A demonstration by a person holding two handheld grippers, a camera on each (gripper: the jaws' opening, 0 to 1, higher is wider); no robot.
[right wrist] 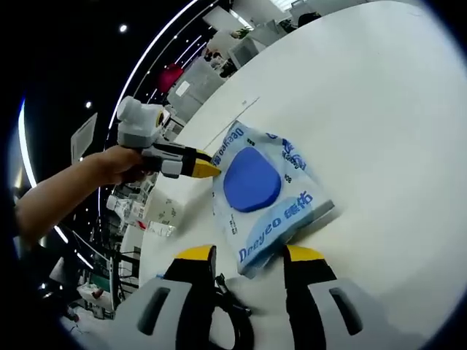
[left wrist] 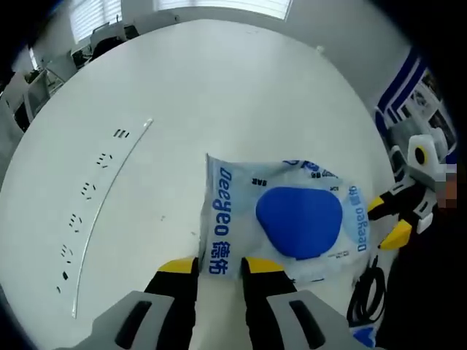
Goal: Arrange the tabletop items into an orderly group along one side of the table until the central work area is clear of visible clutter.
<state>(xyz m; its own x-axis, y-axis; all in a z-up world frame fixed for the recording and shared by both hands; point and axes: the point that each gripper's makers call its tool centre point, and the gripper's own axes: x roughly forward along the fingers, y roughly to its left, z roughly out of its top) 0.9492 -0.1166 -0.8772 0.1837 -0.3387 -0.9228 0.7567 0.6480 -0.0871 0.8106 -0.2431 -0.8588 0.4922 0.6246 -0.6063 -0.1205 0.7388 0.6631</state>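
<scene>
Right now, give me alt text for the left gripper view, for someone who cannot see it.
A white and blue wet-wipes pack with a round blue lid lies flat on a white table, its near edge between the open yellow-tipped jaws of the left gripper. The right gripper reaches in from the right toward the pack's far edge, above a black cable.

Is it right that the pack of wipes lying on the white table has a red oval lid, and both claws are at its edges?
Not quite: the oval lid on the pack of wipes is blue, not red, as the left gripper view shows. The rest holds: the pack lies on the white table, with the left claw at one edge and the right claw at the other.
</scene>
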